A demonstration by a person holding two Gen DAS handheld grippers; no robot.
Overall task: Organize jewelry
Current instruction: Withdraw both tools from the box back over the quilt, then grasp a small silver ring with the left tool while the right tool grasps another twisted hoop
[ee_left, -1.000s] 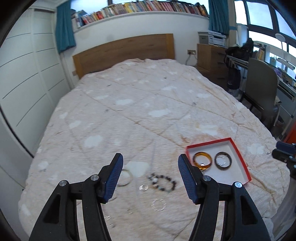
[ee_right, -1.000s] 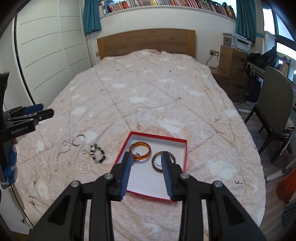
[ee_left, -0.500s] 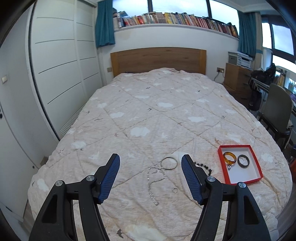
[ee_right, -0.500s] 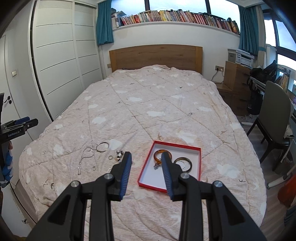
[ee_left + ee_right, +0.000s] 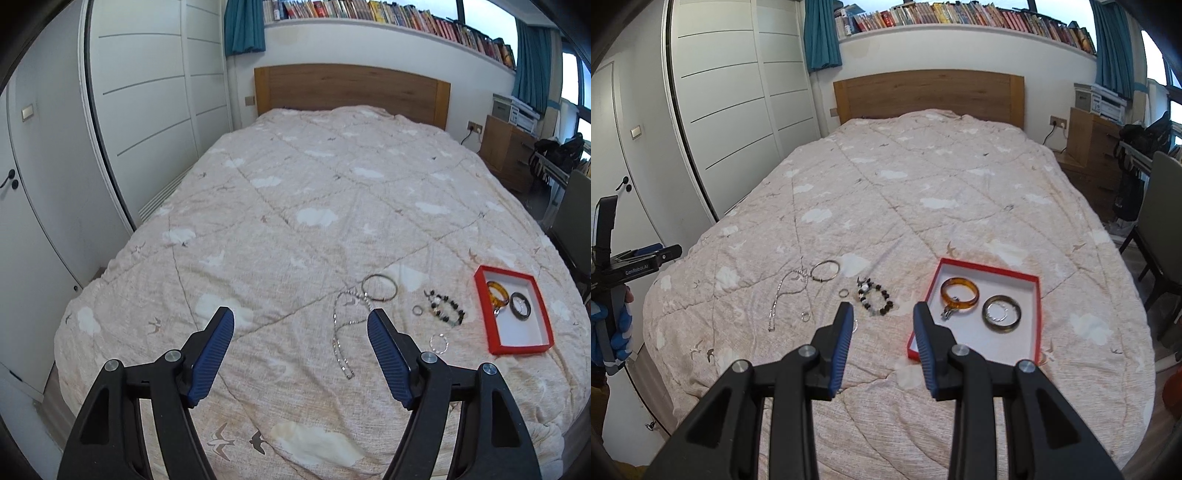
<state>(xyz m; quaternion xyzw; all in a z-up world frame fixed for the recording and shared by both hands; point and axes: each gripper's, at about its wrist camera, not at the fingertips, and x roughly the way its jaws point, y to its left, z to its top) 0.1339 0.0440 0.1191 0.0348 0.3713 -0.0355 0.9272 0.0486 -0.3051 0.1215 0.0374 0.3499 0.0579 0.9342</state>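
- Watching my left gripper (image 5: 300, 319), I see its jaws have just been opening; they stand wide apart with nothing between them but quilt, and the silver chain necklace (image 5: 341, 334) lies just inside the right-hand fingertip.
- My right gripper (image 5: 882, 314) has its fingers moderately apart and empty; the beaded bracelet (image 5: 874, 299) lies just beyond the tips, and the red box (image 5: 1032, 338) starts beside the right-hand finger.
- Risk, as I judge it: the chain is limp and lies flat on soft bedding, so my pads could pinch quilt with it, or catch one strand and let the rest drag.
- The chain's upper end touches the silver bangle (image 5: 379, 288); lifting one may tug the other.
- The small rings are thin; my wide pads could press them into the fabric or flick them away.
- Count in the box: one amber bangle (image 5: 959, 294), one dark bangle (image 5: 1001, 314), plus a small silver piece by the amber one and another inside the dark one.
- Count loose on the quilt: one chain, one silver bangle, one beaded bracelet, one clear beaded loop (image 5: 439, 343), and two small rings (image 5: 843, 292).
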